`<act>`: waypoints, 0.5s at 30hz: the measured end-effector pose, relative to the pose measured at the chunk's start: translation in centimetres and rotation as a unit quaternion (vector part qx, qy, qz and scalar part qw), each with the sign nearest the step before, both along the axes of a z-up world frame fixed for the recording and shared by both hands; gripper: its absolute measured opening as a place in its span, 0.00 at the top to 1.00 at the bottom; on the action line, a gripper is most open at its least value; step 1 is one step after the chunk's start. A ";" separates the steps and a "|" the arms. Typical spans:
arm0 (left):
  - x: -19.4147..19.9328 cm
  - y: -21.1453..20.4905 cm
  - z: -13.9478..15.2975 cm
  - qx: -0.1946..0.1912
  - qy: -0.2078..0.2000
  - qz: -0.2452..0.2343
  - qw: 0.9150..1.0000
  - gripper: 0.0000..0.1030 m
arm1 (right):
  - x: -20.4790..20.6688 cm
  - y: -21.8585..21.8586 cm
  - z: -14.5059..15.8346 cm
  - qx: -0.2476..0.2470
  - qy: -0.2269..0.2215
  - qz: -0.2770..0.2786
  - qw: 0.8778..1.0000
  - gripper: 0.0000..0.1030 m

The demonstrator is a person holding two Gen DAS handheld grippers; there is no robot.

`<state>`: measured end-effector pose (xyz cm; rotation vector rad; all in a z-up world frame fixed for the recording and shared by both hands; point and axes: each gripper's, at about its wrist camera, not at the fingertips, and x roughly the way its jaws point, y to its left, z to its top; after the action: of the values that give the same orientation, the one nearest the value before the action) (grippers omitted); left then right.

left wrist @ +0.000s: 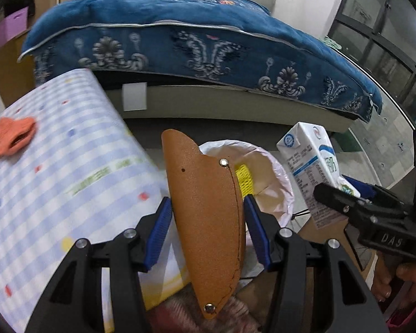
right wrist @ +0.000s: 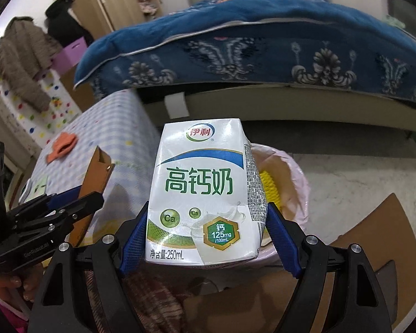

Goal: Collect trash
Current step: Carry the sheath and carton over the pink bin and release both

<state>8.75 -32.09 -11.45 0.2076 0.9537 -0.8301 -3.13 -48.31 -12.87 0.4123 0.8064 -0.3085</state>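
The left tool point(left wrist: 208, 233) holds a brown case point(left wrist: 205, 222) between its blue pads, pressed at both sides. The right tool point(right wrist: 208, 238) holds a white carton point(right wrist: 202, 194), upright, its pads on both sides. Just behind both, at 12 o'clock, stands the bin point(left wrist: 283, 183) with a pink bag and a yellow thing point(right wrist: 269, 186) inside. The checked bench point(left wrist: 55, 166) is at 9 o'clock, with an orange cloth point(left wrist: 11, 138) on it.

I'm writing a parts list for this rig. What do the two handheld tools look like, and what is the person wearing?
Both tools, left and right, have black angular frames, silver rivets and ribbed blue pads. White lettering marks each body. A pink sleeve shows at the wrist.
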 end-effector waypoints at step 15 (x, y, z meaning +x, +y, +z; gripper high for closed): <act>3.6 -7.3 -1.4 -0.003 0.005 -0.039 0.999 0.25 | 2.7 -6.2 0.1 0.031 -0.031 -0.050 0.998 0.18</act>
<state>12.37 -39.34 -12.88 0.2365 0.9569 -0.9064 -0.39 -54.53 -12.79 0.5191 0.7375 -0.3629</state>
